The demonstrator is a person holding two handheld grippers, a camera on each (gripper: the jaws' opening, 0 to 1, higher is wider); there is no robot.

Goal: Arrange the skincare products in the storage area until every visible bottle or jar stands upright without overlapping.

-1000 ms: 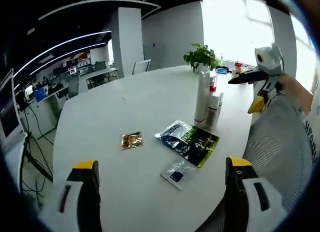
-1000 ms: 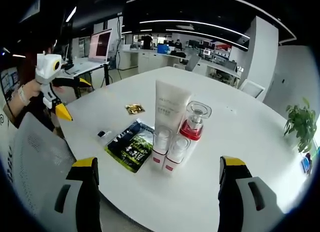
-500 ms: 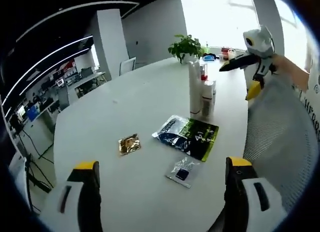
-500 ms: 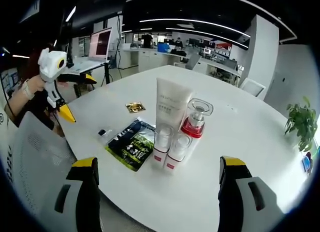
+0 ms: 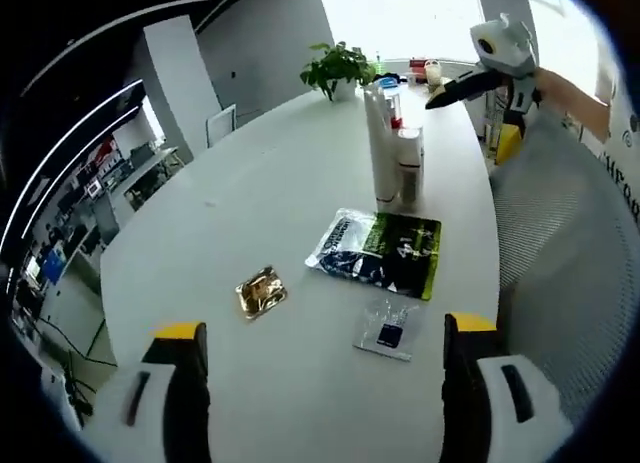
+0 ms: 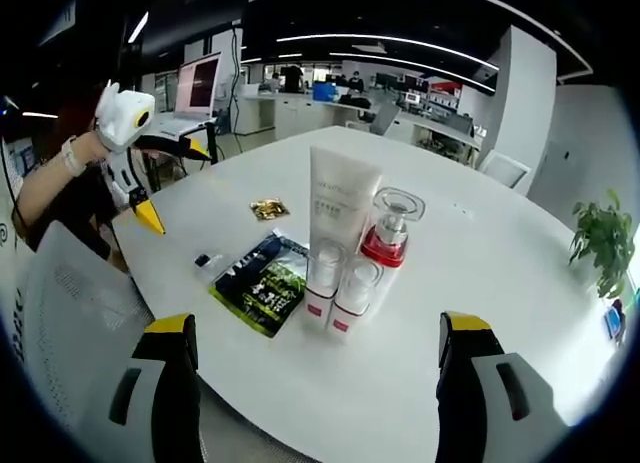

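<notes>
Flat sachets (image 6: 262,282) lie beside the upright bottles (image 6: 345,245).

Upright skincare bottles (image 5: 392,153) beyond green sachet (image 5: 385,253), white table (image 5: 250,223).

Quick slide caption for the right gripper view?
Open right gripper faces upright skincare bottles clustered beside a flat green sachet.

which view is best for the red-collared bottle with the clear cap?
Right gripper view: the red-collared bottle stands near centre, upright, clear cap and red collar plain, beside the white tube. In the left gripper view it is far, small and mostly hidden behind the tube.
</notes>
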